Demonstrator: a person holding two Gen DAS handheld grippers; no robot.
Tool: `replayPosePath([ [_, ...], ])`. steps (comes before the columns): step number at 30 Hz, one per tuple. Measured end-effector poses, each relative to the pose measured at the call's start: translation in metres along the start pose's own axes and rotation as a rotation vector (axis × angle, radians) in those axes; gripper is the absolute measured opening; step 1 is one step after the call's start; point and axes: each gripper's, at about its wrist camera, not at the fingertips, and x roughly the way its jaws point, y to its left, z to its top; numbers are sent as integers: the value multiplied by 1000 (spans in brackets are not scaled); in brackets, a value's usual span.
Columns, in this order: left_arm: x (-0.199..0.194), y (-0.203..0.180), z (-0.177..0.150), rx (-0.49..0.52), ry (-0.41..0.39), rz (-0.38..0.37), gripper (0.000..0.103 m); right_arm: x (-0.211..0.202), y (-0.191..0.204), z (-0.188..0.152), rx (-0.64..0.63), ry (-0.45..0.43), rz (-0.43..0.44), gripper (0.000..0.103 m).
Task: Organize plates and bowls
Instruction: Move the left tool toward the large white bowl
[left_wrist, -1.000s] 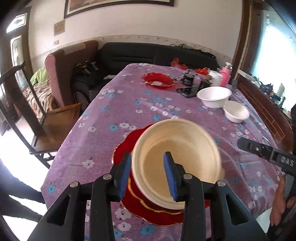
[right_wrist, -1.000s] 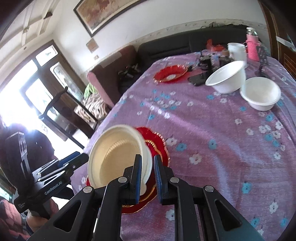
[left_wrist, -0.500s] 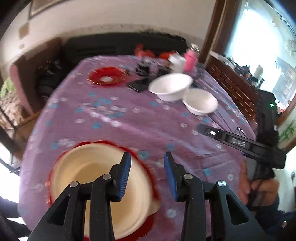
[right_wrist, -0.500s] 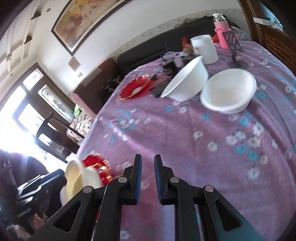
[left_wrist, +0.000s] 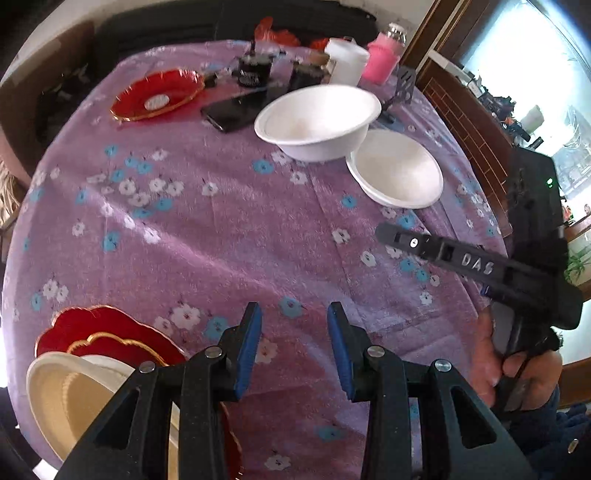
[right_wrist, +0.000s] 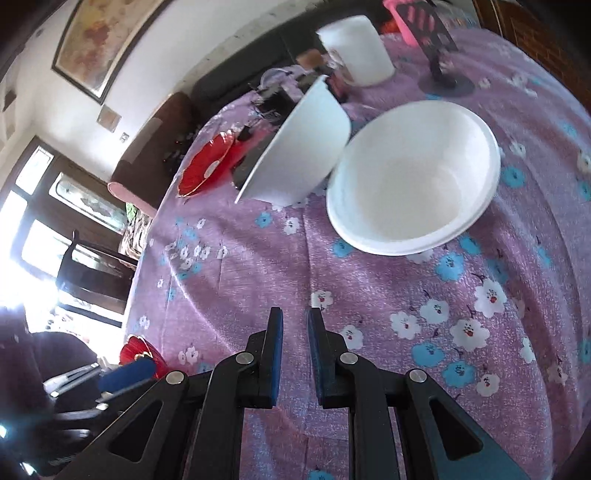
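A cream bowl (left_wrist: 70, 402) sits on a red plate (left_wrist: 107, 336) at the near left table edge. A large white bowl (left_wrist: 317, 120) and a smaller white bowl (left_wrist: 397, 173) stand together at the far right; both show in the right wrist view, the large one (right_wrist: 295, 147) and the small one (right_wrist: 413, 181). A second red plate (left_wrist: 159, 94) lies far left. My left gripper (left_wrist: 293, 347) is open and empty, right of the cream bowl. My right gripper (right_wrist: 294, 354) is nearly closed and empty, short of the small white bowl.
A black phone (left_wrist: 232, 107), dark jars (left_wrist: 255, 70), a white cup (left_wrist: 347, 61) and a pink bottle (left_wrist: 382, 55) crowd the far end of the purple flowered tablecloth (left_wrist: 221, 229). A black stand (right_wrist: 439, 55) is behind the bowls. A chair (right_wrist: 92, 273) stands left of the table.
The cream bowl has been let go onto the near red plate. Both grippers have swung right and forward toward the white bowls, which now look much closer to the right gripper.
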Motion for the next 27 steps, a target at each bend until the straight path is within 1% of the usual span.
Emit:
replayPosePath([
  [2, 2, -6, 1, -4, 30, 16, 36, -8, -4, 3, 18, 13, -6, 15],
  [5, 0, -18, 4, -9, 56, 14, 36, -25, -8, 3, 29, 29, -21, 15],
  [7, -2, -26, 7, -14, 60, 9, 36, -44, -13, 5, 40, 27, -36, 15],
  [11, -7, -45, 12, -30, 56, 21, 36, -84, -25, 10, 56, -2, -69, 15],
  [13, -9, -54, 14, -38, 57, 23, 36, -108, -30, 12, 42, -20, -95, 15],
  [15, -11, -64, 18, -50, 56, 40, 36, -130, -36, 16, 36, -34, -97, 15],
  [18, -16, -79, 25, -93, 67, 22, 36, -164, -41, 29, 1, -65, -132, 15],
  [19, -18, -81, 28, -111, 68, 24, 36, -176, -41, 34, -6, -81, -129, 15],
  [20, -22, -84, 30, -131, 65, 9, 36, -187, -42, 42, -20, -85, -131, 15],
  [22, -29, -86, 31, -162, 59, -1, 42, -200, -40, 54, -48, -90, -129, 15],
  [23, -34, -84, 30, -187, 47, 3, 44, -204, -39, 60, -55, -89, -125, 19],
  [24, -37, -81, 31, -201, 39, 4, 49, -207, -36, 69, -67, -83, -129, 27],
  [26, -42, -70, 31, -234, 39, 15, 51, -208, -30, 82, -99, -82, -129, 37],
  [27, -44, -63, 32, -256, 33, 12, 51, -206, -26, 89, -110, -86, -129, 38],
])
